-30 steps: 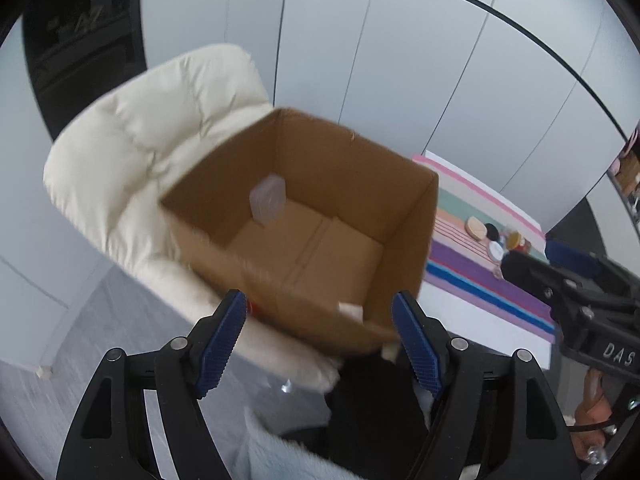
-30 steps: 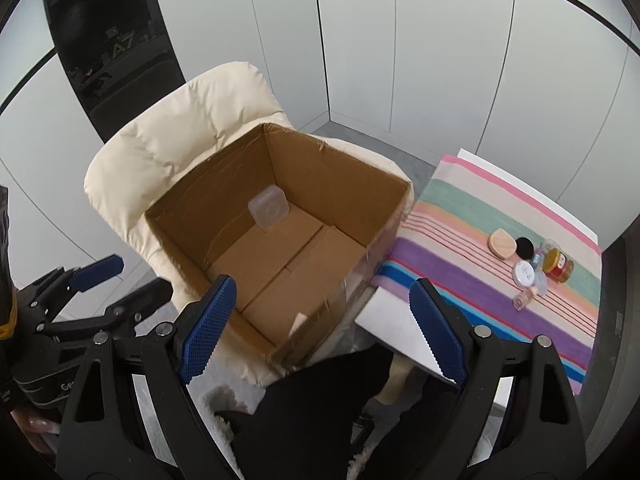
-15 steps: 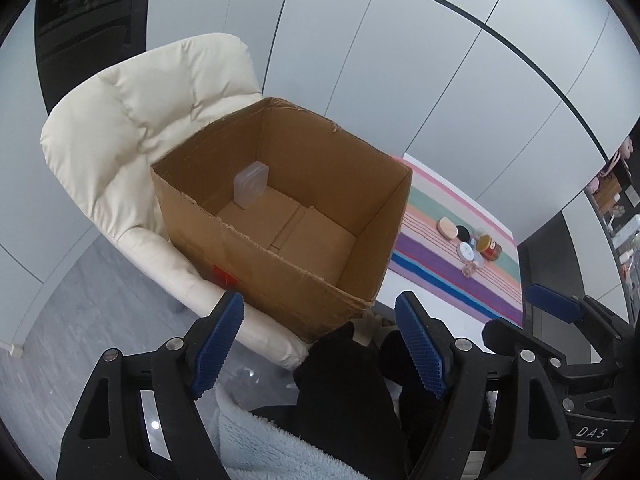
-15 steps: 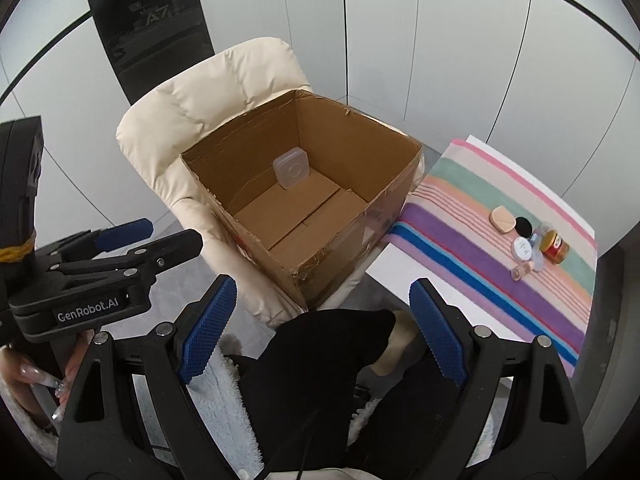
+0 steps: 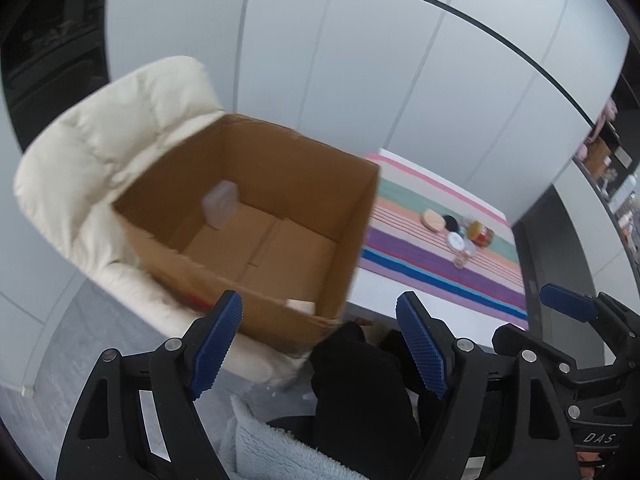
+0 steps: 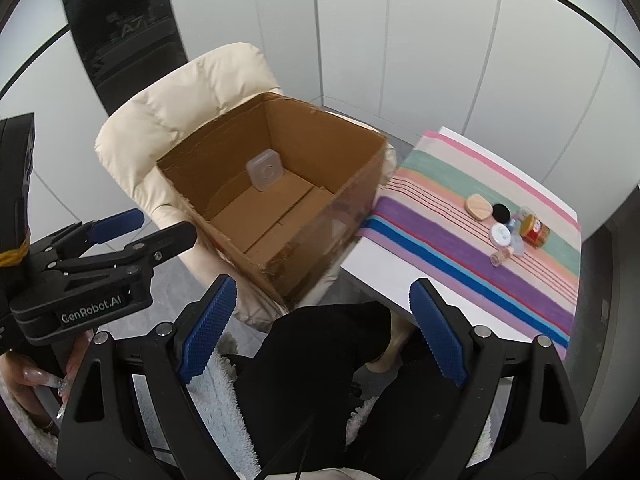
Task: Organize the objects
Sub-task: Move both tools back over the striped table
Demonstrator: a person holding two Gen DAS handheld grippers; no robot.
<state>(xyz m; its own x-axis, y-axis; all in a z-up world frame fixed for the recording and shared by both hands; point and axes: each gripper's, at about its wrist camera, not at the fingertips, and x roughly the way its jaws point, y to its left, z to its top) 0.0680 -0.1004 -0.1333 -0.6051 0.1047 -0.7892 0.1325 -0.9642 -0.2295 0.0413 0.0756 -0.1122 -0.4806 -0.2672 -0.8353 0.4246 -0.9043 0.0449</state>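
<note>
Two grippers: left gripper (image 5: 320,320) and right gripper (image 6: 324,312) both hang with jaws wide apart and nothing between the blue pads; the left's jaws have just been opening a little, the right's width matches a second ago
Box: open cardboard box (image 6: 344,216) sits on the cream chair (image 6: 192,92), beyond both pairs of jaws; a clear square container (image 6: 266,170) leans against its far inner wall; same place as a second ago
Table: striped cloth (image 6: 460,184) lies to the right of the box, on a white table (image 6: 384,280)
Small things: wooden piece (image 6: 478,206), black lid (image 6: 501,212), white lid (image 6: 501,234), amber jar (image 6: 534,230) and a tiny bottle (image 6: 500,258) cluster near the cloth's far right end; unmoved
Change: right view has pulled back from the box, so the left gripper now shows in full at its left edge; left view is blurred
Writing: "GenRobot.AI" on the left gripper's body; "DAS" on the right gripper's; "A7" on the dark panel (image 6: 120,28) behind the chair
</note>
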